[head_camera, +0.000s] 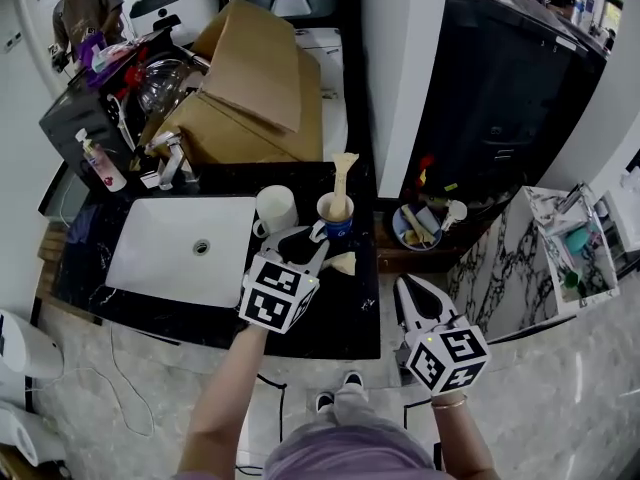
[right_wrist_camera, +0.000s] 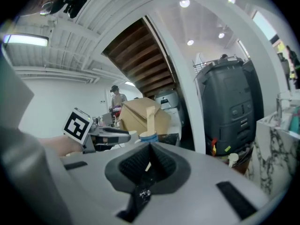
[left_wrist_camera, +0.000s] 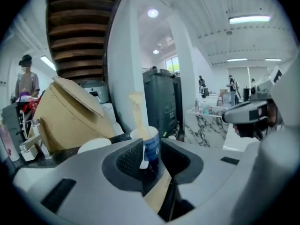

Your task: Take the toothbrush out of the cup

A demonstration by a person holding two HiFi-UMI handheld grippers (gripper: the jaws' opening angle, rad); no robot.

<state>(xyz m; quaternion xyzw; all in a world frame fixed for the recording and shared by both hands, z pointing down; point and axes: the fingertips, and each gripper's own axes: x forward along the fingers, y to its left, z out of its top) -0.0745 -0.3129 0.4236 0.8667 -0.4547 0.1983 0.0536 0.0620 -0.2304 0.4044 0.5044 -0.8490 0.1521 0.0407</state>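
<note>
Bathroom washstand set up inside large open workspace, lab-like rather than home.
- Black stone counter with white inset sink, tap, pump bottle, white mug, blue cup holding toothbrush.
- Clutter close by: stacked cardboard boxes, tall dark bin, marble-pattern shelf unit with small items.
- Wooden stair underside overhead, high white ceiling with strip lights.
- Person behind boxes, more figures deeper in hall.

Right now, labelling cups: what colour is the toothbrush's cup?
The cup is blue; clearest in left gripper view.
</note>
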